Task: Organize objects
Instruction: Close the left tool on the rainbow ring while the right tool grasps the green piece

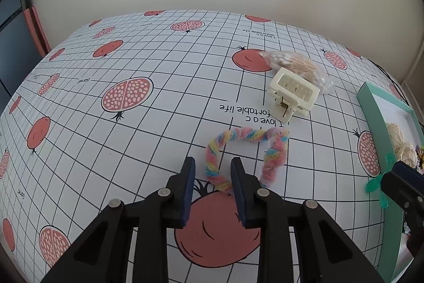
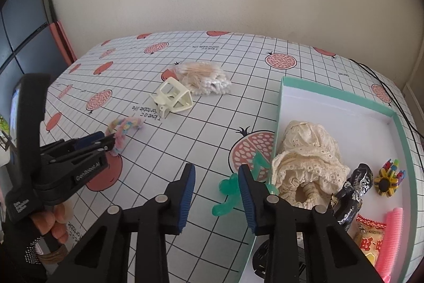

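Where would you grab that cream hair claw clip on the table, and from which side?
Probably from above, closing across the cream claw clip's boxy open-frame body. It lies tilted on the table, lever tabs toward the pastel fuzzy twist, touching the cotton swab bag behind, so a near-side approach looks clearest.

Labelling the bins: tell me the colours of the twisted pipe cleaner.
Pastel pink, yellow and blue twists on the pipe cleaner; clearest in the left wrist view.

tablecloth [image 1: 159, 123] reads "i love a comfortable life"; left tool [image 2: 112, 142] reads "genrobot.ai".
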The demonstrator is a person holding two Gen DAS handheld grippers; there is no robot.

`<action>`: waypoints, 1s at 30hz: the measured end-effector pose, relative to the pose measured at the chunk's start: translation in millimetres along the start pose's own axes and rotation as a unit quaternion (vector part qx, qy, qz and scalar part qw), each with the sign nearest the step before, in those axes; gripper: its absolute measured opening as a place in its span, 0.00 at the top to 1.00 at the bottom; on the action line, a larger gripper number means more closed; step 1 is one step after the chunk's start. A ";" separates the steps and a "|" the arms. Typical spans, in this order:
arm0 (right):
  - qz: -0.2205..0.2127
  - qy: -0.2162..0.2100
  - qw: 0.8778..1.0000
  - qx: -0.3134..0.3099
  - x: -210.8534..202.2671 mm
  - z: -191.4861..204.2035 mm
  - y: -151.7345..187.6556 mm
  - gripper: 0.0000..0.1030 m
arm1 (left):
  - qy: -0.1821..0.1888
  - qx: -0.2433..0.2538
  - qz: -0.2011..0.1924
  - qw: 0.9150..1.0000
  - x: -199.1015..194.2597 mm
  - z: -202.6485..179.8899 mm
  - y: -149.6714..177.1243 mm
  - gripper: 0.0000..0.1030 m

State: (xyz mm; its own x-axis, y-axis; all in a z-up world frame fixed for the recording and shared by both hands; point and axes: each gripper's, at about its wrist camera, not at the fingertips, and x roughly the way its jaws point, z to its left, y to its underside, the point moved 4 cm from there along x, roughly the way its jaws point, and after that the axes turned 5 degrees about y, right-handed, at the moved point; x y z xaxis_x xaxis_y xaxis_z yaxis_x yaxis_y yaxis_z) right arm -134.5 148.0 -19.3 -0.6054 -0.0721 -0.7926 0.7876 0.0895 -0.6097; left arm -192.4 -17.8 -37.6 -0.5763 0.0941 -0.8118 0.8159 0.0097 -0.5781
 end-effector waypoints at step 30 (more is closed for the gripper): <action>-0.021 0.016 0.999 0.038 -14.2 -19.8 -6.9 1.00 | 0.010 -0.007 -0.003 1.000 -2.8 5.8 2.4 0.89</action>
State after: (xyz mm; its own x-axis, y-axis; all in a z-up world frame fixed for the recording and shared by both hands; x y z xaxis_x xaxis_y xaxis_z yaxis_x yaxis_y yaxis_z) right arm -133.6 168.1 -3.9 -0.6398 -0.0431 -0.7673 0.7677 0.0105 -0.6407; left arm -189.1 -23.8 -37.2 -0.5801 0.1140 -0.8066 0.8132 0.0238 -0.5815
